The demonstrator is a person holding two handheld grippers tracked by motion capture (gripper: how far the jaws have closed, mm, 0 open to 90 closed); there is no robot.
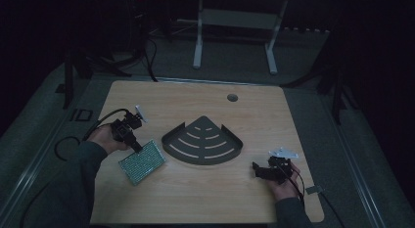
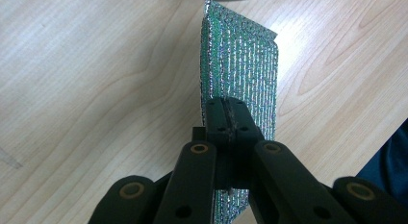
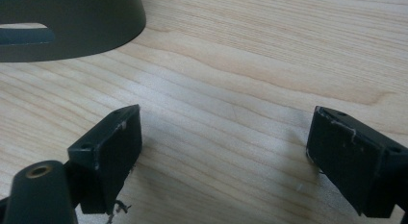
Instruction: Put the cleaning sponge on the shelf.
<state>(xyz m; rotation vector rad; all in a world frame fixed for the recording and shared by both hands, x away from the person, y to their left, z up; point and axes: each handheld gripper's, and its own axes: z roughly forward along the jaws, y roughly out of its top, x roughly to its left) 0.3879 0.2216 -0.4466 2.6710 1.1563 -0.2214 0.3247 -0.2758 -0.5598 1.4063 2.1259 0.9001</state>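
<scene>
A green glittery scouring pad lies at the table's left front, one edge pinched by my left gripper. In the left gripper view the jaws are shut on the pad, which stands on edge over the wood. A dark fan-shaped slotted rack sits mid-table, just right of the pad. My right gripper rests at the right front, open, pointing left toward the rack. In the right gripper view its fingers stand wide apart over bare wood, with the rack's rim at upper left.
The wooden table has a round cable hole near its far edge. A white desk frame stands on the dark floor beyond. Cables trail off the left side. A small clip lies at the right front edge.
</scene>
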